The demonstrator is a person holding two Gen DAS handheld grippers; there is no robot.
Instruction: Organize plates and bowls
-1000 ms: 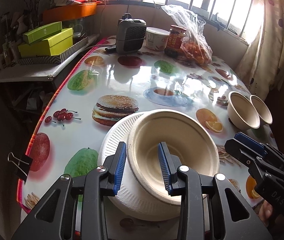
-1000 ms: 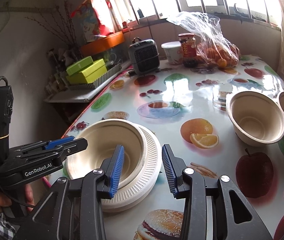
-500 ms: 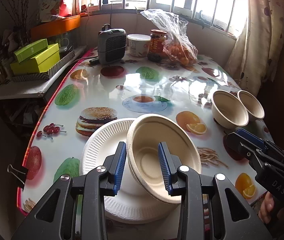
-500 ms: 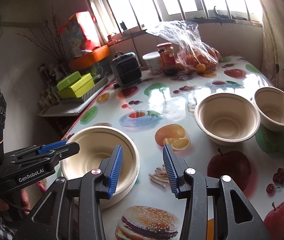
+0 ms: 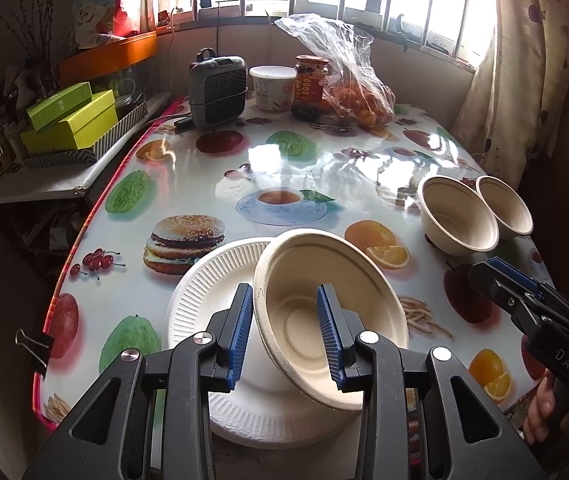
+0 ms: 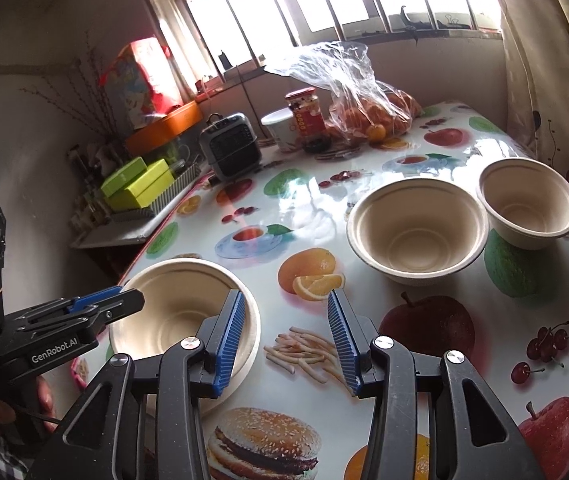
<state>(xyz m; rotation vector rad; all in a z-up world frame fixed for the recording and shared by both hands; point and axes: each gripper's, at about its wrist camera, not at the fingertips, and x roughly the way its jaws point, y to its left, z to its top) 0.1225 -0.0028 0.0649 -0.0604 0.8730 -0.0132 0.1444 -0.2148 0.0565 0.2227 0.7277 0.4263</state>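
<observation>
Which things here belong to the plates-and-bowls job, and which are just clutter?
Job: tilted bowl gripped by the left claw, white paper plate, two bowls.
Clutter: heater, jar, bagged oranges, tub, green boxes.

Two close wrist views, shared table [image 5: 324, 160]

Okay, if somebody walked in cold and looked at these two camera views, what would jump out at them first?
Probably the tilted beige bowl gripped by its rim in the left gripper, lifted over the white ridged paper plate at the near table edge. Next, the loud fruit-and-burger tablecloth, with two more beige bowls side by side to the right, ahead of the empty right gripper.
</observation>
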